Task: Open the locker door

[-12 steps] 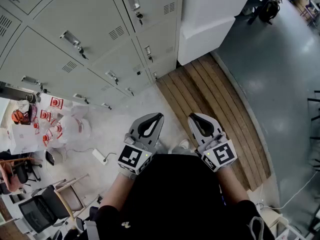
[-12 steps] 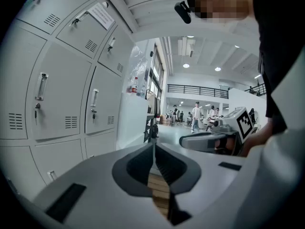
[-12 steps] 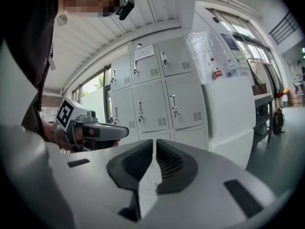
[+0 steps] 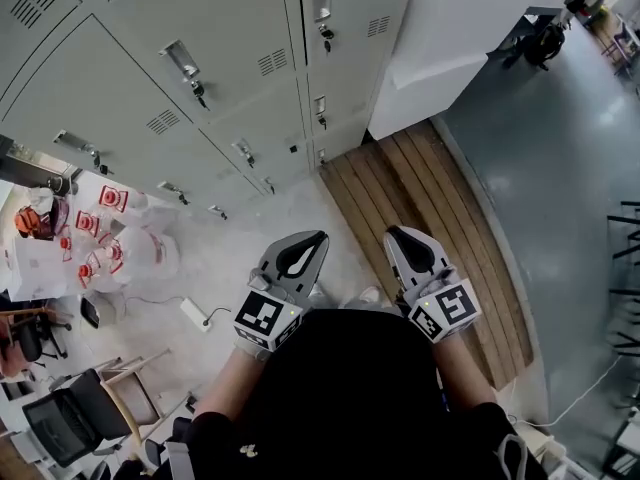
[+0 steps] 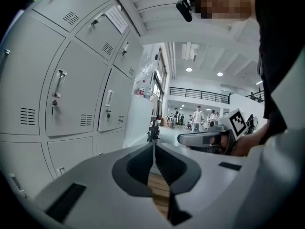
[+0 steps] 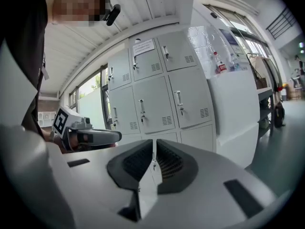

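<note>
Lockers (image 4: 215,28) stand well ahead, doors shut, no handle (image 4: 183,63) reached yet. Your left gripper (image 4: 318,238) and right gripper (image 4: 394,234) hang low by your body, both jaw pairs pressed together w/ nothing between. Pick one door, spread the jaws before approach, come square to its handle, then pull along the hinge arc.

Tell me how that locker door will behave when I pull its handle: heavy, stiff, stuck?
The locker door looks like thin painted sheet metal, probably light and slightly flexible. Its handle sits near one edge, so it likely swings. The lock below may hold it shut.
</note>
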### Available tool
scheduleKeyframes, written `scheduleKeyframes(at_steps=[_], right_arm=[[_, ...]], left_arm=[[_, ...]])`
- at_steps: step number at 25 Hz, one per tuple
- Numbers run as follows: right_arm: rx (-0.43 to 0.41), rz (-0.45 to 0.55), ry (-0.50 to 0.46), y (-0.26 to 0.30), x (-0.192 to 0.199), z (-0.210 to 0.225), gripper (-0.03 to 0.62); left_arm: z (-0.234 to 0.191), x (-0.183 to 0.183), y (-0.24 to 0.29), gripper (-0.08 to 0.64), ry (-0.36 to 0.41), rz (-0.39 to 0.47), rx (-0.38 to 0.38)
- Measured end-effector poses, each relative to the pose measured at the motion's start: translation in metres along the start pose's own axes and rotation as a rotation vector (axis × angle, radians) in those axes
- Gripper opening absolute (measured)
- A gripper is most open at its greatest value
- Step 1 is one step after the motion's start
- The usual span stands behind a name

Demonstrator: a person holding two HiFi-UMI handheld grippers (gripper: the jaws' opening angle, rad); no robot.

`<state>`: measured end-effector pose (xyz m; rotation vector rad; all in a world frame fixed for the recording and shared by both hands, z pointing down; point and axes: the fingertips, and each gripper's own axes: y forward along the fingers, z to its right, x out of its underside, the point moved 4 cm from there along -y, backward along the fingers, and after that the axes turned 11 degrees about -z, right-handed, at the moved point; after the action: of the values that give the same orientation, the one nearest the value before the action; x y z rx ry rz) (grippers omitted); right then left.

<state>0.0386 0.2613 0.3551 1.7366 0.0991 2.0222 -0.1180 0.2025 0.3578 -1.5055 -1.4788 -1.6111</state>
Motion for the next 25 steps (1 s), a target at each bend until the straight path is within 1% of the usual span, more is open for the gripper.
scheduleKeyframes(at_steps=[2,6,12,17,20,25], right_arm=[[0.011,0.008,0.019,0.01,-0.003,-0.004,0.044],[0.03,0.006,0.01,0.028,-0.003,-0.016,0.044],[0.037,-0.011,0.005,0.05,-0.009,-0.021,0.044],[0.014,-0.029,0.003,0.072,-0.014,-0.008,0.044],[-0.012,-0.04,-0.001,0.09,-0.017,0.005,0.044],[-0.063,-0.067,-0.004,0.124,-0.027,0.039,0.044]], left_arm=[[-0.013,0.005,-0.01,0.028,-0.002,0.0,0.003],[-0.038,0.016,-0.027,0.028,-0.023,0.001,0.007],[-0.064,0.016,-0.03,0.028,-0.036,0.001,0.011],[-0.08,0.015,-0.018,0.028,-0.062,-0.008,-0.006],[-0.094,0.012,-0.005,0.028,-0.076,-0.016,-0.035],[-0.116,-0.008,0.025,0.028,-0.089,-0.018,-0.075]])
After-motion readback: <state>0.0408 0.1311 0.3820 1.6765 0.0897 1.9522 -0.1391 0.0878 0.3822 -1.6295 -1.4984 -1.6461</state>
